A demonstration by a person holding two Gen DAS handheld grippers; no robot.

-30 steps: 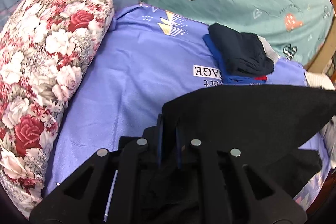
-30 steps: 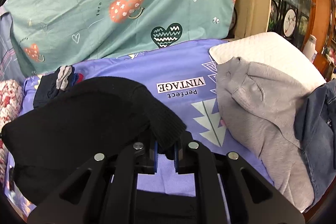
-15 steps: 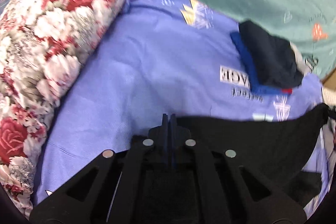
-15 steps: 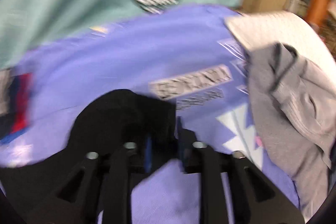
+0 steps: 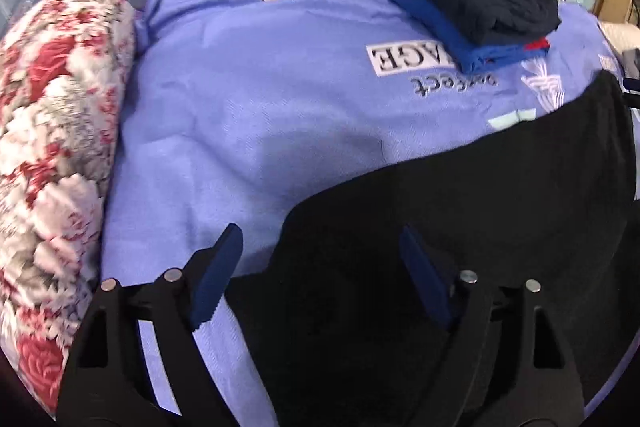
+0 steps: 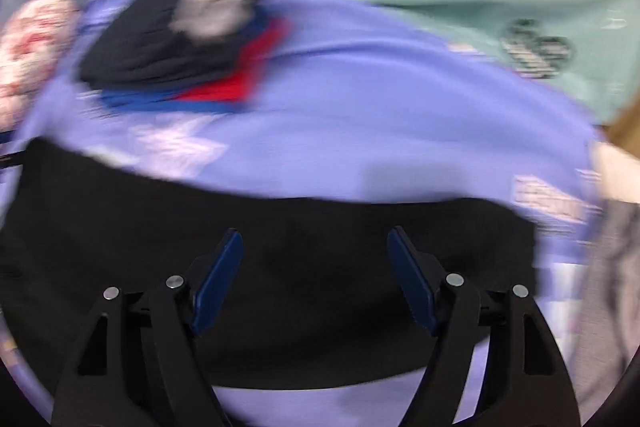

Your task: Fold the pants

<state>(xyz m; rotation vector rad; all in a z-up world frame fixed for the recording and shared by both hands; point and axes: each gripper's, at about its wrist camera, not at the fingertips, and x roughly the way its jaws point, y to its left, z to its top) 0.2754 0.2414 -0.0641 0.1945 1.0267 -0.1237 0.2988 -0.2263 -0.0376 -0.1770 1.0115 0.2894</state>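
Both grippers stand wide apart over the black pants (image 5: 460,227), which lie spread on the purple sheet (image 5: 260,107) near the front edge of the bed.

Left side: a floral pillow (image 5: 52,147) borders the sheet, clear of the work. The left gripper (image 5: 320,267) has just been opening; its jaws now gape, the left pad over bare sheet, the right pad over black cloth. Cloth lies under and between them, but neither pad presses on it. Released.

Centre, far side: a folded stack (image 5: 468,3) of dark and blue clothes rests apart from the pants.

Right side: the right gripper (image 6: 312,267) has likewise just been opening. Its jaws are spread above the pants (image 6: 280,267), nothing pinched. This view is badly blurred, so fine contact cannot be confirmed. A grey garment (image 6: 612,287) lies at the far right edge.

Risks, as judged: the dropped fold may have landed uneven or bunched, since the cloth edge curves across the sheet. A careless re-grasp could pinch the sheet along with the pants, dragging it. Sweeping right could snag the grey garment.
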